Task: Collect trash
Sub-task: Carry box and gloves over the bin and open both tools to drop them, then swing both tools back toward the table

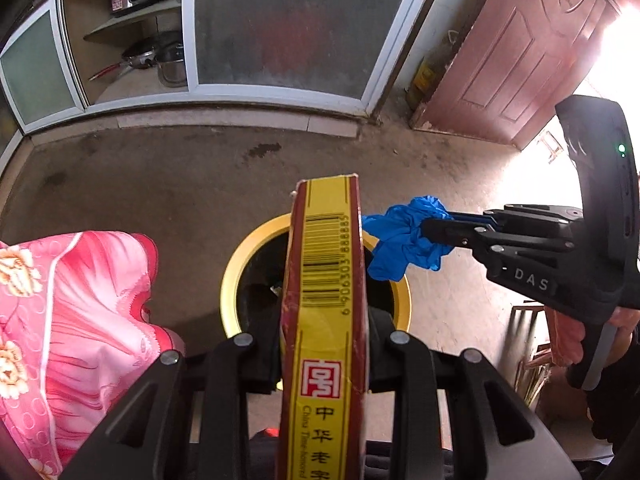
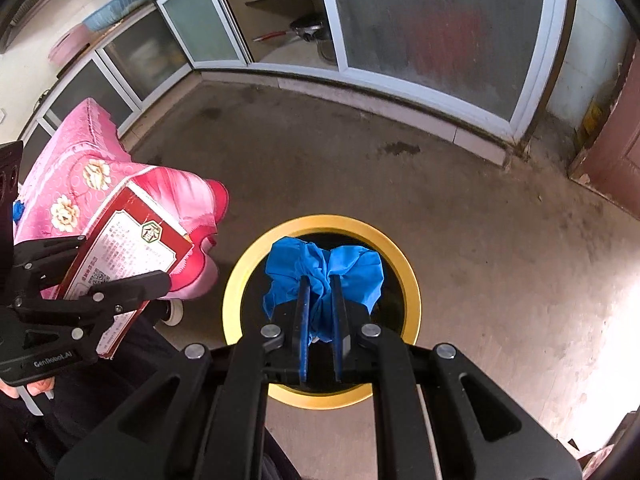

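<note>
A flat red and yellow cardboard box [image 1: 324,280] with a barcode stands edge-on between the fingers of my left gripper [image 1: 324,360], which is shut on it. Under it on the floor is a round black bin with a yellow rim [image 1: 240,256]. My right gripper [image 2: 320,284] is shut on a crumpled blue glove [image 2: 324,268] that hangs right over the bin's mouth, inside the yellow rim [image 2: 408,280]. In the right wrist view the left gripper [image 2: 126,258] holds the box [image 2: 132,248] to the left of the bin. In the left wrist view the right gripper [image 1: 428,232] and glove [image 1: 404,240] are beside the box.
A pink floral cloth [image 2: 80,172] covers a piece of furniture on castors left of the bin. Behind it, a low cabinet with sliding glass doors [image 2: 440,28] holds pots. A red-brown door [image 1: 516,52] stands open on the right. The floor is bare concrete [image 2: 360,168].
</note>
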{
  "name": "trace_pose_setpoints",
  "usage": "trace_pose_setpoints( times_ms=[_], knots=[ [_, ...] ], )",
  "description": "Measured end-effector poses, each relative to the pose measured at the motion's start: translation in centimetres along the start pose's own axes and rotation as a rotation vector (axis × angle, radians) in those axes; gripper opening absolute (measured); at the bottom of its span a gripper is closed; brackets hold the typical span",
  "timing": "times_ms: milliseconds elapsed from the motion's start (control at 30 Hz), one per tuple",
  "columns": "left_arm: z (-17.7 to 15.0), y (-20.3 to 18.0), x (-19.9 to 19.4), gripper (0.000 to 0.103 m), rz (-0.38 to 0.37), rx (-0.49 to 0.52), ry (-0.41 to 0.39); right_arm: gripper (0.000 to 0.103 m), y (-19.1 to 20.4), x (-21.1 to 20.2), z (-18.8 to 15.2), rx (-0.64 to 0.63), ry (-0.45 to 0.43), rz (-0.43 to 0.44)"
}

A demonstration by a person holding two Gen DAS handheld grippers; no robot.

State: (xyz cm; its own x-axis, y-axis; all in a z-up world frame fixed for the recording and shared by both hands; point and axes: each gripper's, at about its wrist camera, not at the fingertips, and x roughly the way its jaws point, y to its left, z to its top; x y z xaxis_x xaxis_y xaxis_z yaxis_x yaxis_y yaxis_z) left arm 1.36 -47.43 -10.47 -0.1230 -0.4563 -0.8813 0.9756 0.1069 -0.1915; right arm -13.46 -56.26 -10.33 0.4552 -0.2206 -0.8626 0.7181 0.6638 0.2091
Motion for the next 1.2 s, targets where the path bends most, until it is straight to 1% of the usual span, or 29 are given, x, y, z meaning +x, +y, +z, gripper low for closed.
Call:
trace_pose_setpoints(
  times_ms=[133, 267, 333, 400, 433, 467, 500, 600, 667, 700, 767, 900, 1000, 1067, 1133, 1200],
  knots=[
    [0.2, 0.3, 0.8, 0.027, -0.01, -0.023, 0.011, 0.009, -0.4, 0.8, 0.0, 0.015, 0.021, -0.002],
    [0.6, 0.7, 1.3, 0.03, -0.009, -0.042, 0.017, 0.01, -0.6, 1.5, 0.0, 0.027, 0.04, -0.01],
    [0.8, 1.0, 1.6, 0.032, -0.018, -0.059, 0.019, 0.01, -0.7, 2.0, 0.0, 0.037, 0.055, -0.008],
    [0.9, 1.2, 1.7, 0.041, -0.011, -0.067, 0.017, 0.013, -1.0, 2.4, 0.0, 0.048, 0.073, -0.001],
    [0.9, 1.3, 1.7, 0.053, -0.008, -0.074, 0.013, 0.016, -1.1, 2.6, 0.0, 0.053, 0.083, -0.008],
    [0.9, 1.3, 1.6, 0.062, -0.009, -0.08, 0.006, 0.02, -1.2, 2.7, 0.0, 0.05, 0.087, -0.015],
    [0.8, 1.4, 1.5, 0.064, -0.007, -0.087, -0.001, 0.021, -1.3, 2.8, -0.1, 0.048, 0.088, -0.02],
    [0.8, 1.8, 1.4, 0.066, -0.013, -0.102, -0.005, 0.027, -1.7, 2.8, -0.2, 0.062, 0.091, -0.027],
    [0.8, 2.0, 1.3, 0.072, -0.01, -0.113, -0.01, 0.039, -2.1, 2.5, -0.3, 0.074, 0.084, -0.03],
    [0.7, 2.2, 1.1, 0.073, -0.011, -0.121, -0.015, 0.046, -2.3, 2.3, -0.3, 0.084, 0.079, -0.029],
    [0.6, 2.5, 0.6, 0.073, -0.026, -0.138, -0.024, 0.046, -2.4, 2.1, -0.3, 0.08, 0.08, -0.034],
    [0.3, 2.8, -0.9, 0.073, -0.025, -0.147, -0.053, 0.046, -2.4, 1.2, 0.0, 0.081, 0.067, -0.033],
    [0.0, 3.2, -3.3, 0.073, -0.024, -0.16, -0.099, 0.046, -1.8, -0.3, 0.3, 0.061, 0.018, -0.055],
    [-0.3, 3.6, -5.2, 0.074, -0.029, -0.177, -0.132, 0.048, -1.0, -1.8, 0.5, 0.034, -0.043, -0.064],
    [-1.0, 4.2, -8.3, 0.076, -0.005, -0.186, -0.181, 0.053, 0.3, -3.6, 1.0, 0.001, -0.114, -0.051],
    [-2.3, 4.9, -11.5, 0.081, 0.02, -0.185, -0.241, 0.054, 1.8, -4.9, 1.6, -0.039, -0.158, -0.013]
  ],
)
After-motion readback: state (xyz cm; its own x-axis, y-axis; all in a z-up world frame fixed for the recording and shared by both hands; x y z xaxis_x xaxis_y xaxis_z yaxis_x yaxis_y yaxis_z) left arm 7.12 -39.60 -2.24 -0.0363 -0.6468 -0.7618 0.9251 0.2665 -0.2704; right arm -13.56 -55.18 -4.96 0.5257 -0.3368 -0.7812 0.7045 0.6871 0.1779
